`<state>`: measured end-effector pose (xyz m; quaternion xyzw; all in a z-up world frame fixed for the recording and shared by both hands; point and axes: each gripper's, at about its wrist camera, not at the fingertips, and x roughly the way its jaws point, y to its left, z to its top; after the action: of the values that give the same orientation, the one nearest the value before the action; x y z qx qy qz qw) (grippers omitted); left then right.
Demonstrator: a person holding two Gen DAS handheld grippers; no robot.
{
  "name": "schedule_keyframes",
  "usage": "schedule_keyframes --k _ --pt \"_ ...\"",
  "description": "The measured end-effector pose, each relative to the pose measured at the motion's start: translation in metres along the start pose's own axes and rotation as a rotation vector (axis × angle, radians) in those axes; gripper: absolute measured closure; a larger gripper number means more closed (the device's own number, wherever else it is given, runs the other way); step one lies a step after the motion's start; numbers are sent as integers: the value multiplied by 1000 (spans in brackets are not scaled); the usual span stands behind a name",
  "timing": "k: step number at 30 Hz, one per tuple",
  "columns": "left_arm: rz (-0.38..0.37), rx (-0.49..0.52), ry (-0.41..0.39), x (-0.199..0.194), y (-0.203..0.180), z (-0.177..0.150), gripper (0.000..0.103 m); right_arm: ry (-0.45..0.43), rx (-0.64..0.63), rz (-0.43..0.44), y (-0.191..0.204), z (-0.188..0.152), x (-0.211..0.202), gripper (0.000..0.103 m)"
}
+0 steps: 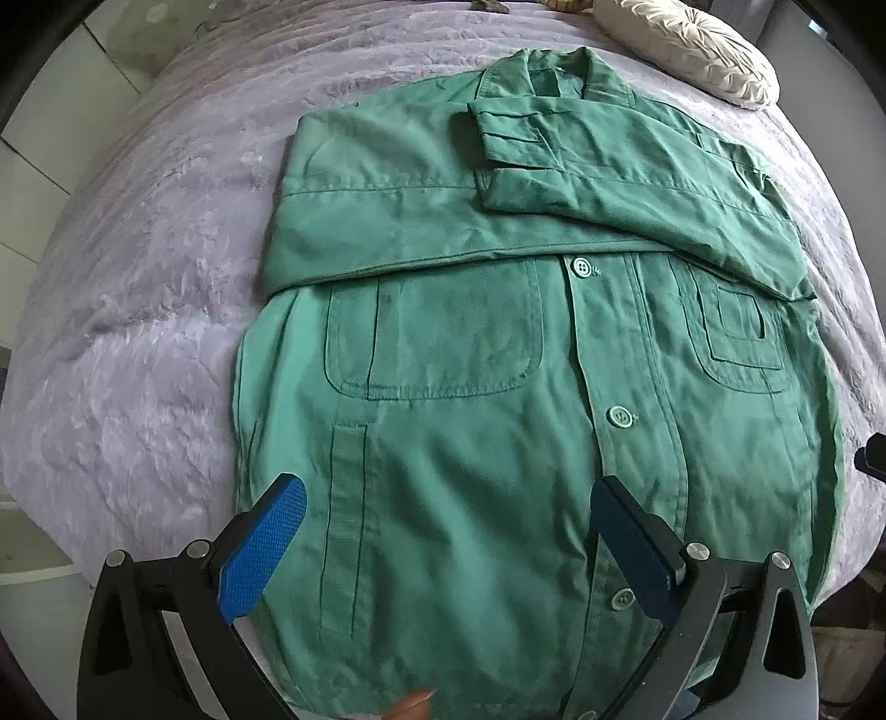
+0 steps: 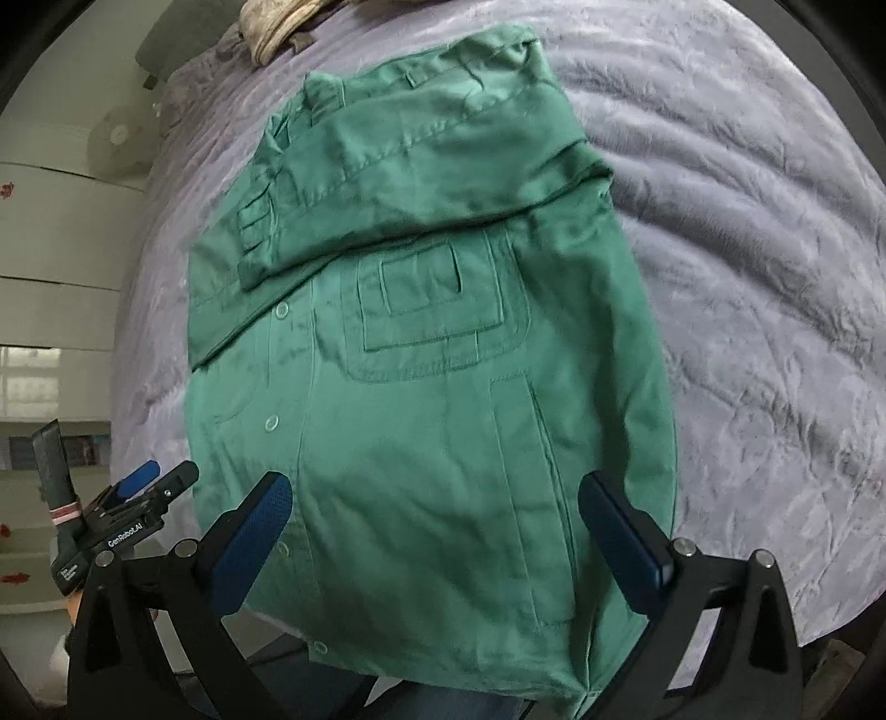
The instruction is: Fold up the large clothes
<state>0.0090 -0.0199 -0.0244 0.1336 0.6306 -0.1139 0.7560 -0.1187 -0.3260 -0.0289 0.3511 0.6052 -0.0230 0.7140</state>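
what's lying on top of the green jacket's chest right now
Both sleeves are folded across the green jacket, covering its chest up to the collar. Below them, two pockets and the button placket show. Whatever lies beneath the sleeves is hidden. Neither claw touches the fabric.

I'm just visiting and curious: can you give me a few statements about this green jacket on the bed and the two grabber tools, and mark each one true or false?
1. Both sleeves are folded across the chest of the green jacket. True.
2. The left gripper is clamped on the jacket's hem. False: its jaws stand wide open above the cloth, holding nothing.
3. The jacket lies on a lilac bedspread. True.
4. The jacket front is closed with a zip. False: a row of buttons runs down it.
5. The right gripper is shut. False: it is open, with nothing between its pads.
6. A cream cushion sits beyond the collar. True.
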Motion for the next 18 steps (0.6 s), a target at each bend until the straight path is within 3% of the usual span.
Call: schedule_keyframes --k 9,18 --pt "35 -70 11 -2 10 -12 0 44 33 8 -9 1 11 0" --pt "19 -65 5 -8 21 -23 0 44 59 12 -5 0 9 0"
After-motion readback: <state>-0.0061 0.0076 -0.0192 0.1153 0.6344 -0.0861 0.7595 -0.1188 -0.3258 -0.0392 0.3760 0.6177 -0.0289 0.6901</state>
